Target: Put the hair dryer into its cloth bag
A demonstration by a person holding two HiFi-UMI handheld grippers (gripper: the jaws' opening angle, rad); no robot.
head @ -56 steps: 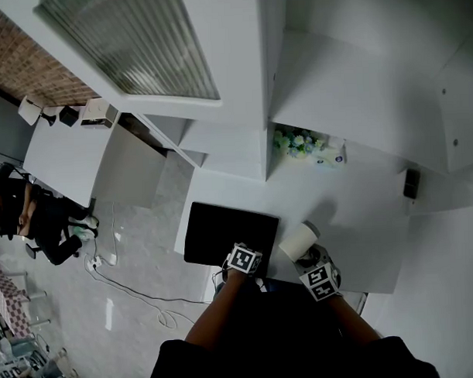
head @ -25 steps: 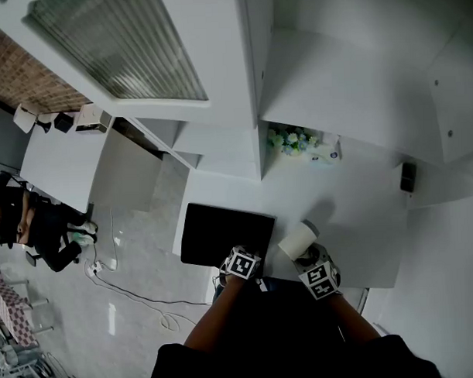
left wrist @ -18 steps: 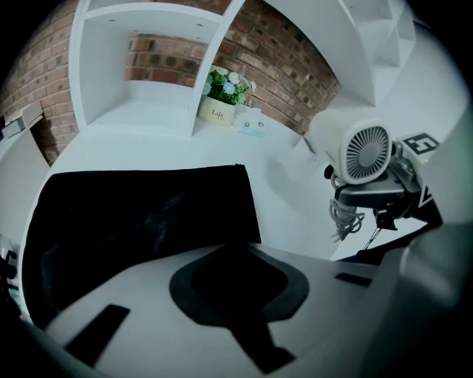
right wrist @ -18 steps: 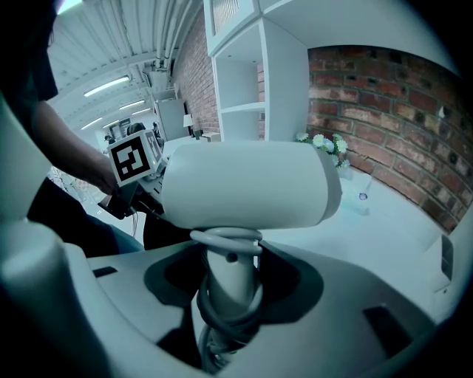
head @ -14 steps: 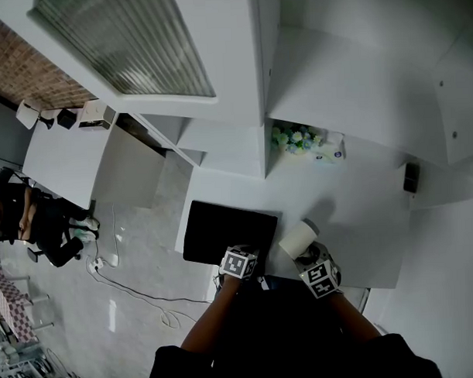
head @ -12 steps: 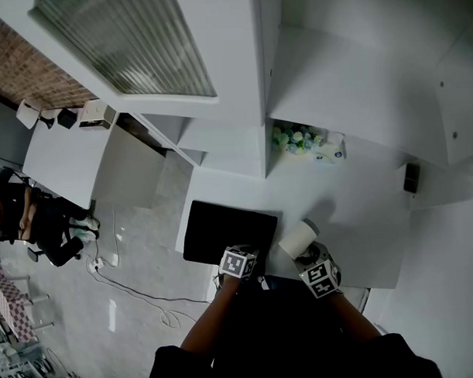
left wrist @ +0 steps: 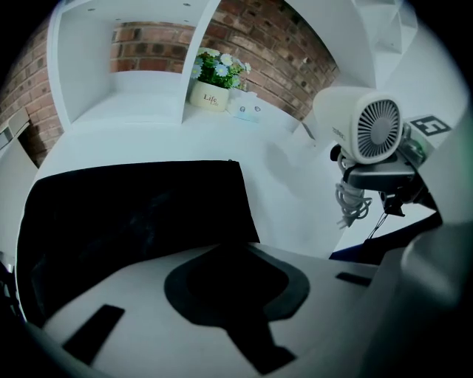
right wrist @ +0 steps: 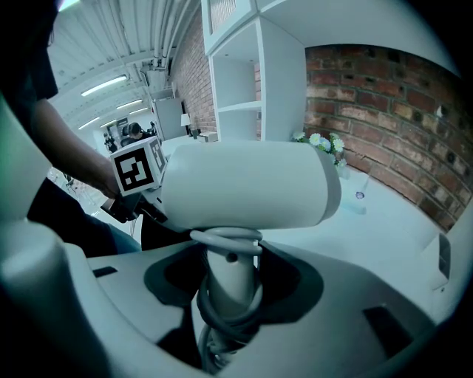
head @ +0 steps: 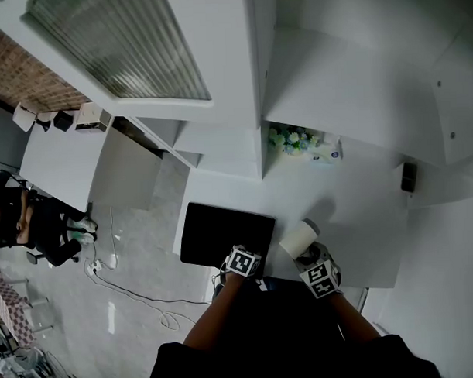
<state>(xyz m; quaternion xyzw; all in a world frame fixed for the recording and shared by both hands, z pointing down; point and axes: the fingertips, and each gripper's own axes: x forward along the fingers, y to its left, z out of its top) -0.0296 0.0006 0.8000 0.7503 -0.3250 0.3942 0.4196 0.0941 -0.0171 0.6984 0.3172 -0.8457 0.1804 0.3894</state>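
Table [head: 353, 211] is carrying the whole job, and I am standing over its white top with a gripper in each hand. My right gripper [right wrist: 229, 291] is clenching the handle of the hair dryer [right wrist: 244, 184], holding it upright over the near edge of the table. The cord [right wrist: 222, 325] is coiling round that handle, and the dryer's rear grille is facing my other hand. My left gripper [left wrist: 233, 284] is pinching the near edge of the black bag [left wrist: 133, 214], which is lying flat on the table. The dryer is sitting outside the bag, just to its right. A pot of flowers [head: 290, 138] is standing far back, against the shelves.
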